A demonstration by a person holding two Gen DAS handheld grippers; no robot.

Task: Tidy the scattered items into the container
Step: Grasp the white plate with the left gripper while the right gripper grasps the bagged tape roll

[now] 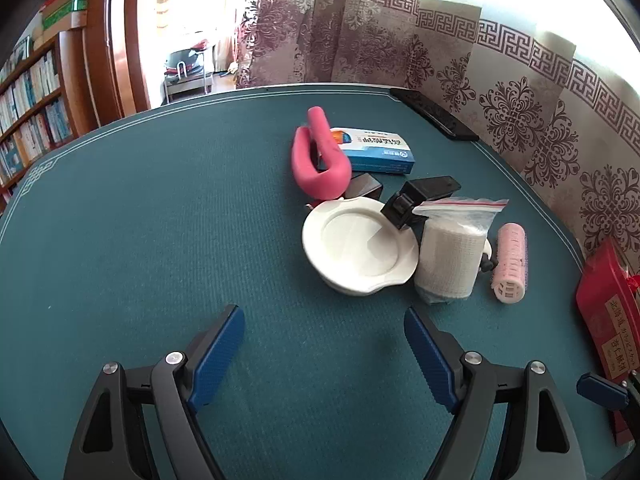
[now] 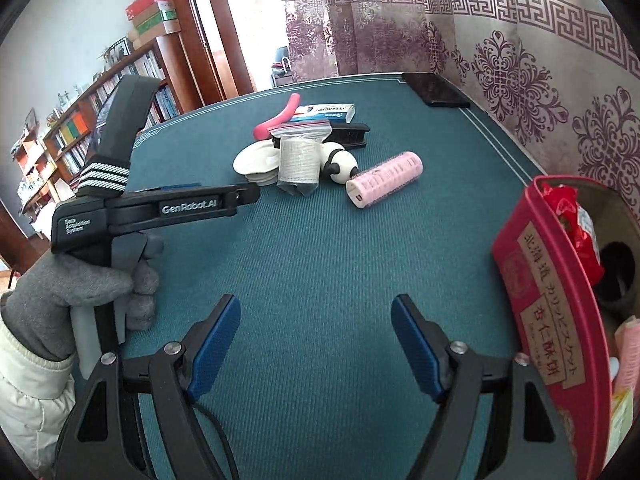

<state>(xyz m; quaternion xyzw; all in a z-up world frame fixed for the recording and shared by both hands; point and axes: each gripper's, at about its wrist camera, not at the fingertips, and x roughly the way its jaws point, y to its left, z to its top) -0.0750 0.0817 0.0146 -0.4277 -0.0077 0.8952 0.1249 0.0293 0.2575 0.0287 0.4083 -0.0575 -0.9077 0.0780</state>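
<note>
Black tongs (image 2: 316,344) with blue ribbed pads (image 2: 214,350), silver screws, white "GenRobot.AI" lettering; grey knit glove (image 2: 72,280), cream padded sleeve (image 2: 28,392).

A domestic living room is indicated: packed bookshelves (image 2: 80,128) at left, patterned curtains (image 1: 520,92) at upper right, a teal-clothed table (image 1: 160,220) occupying centre frame

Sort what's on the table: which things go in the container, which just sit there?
For the job: red box (container), pink hair roller, bagged bandage roll, white dish, blue box, pink U-shaped piece.
Lying about: black flat thing, bookshelf.
</note>
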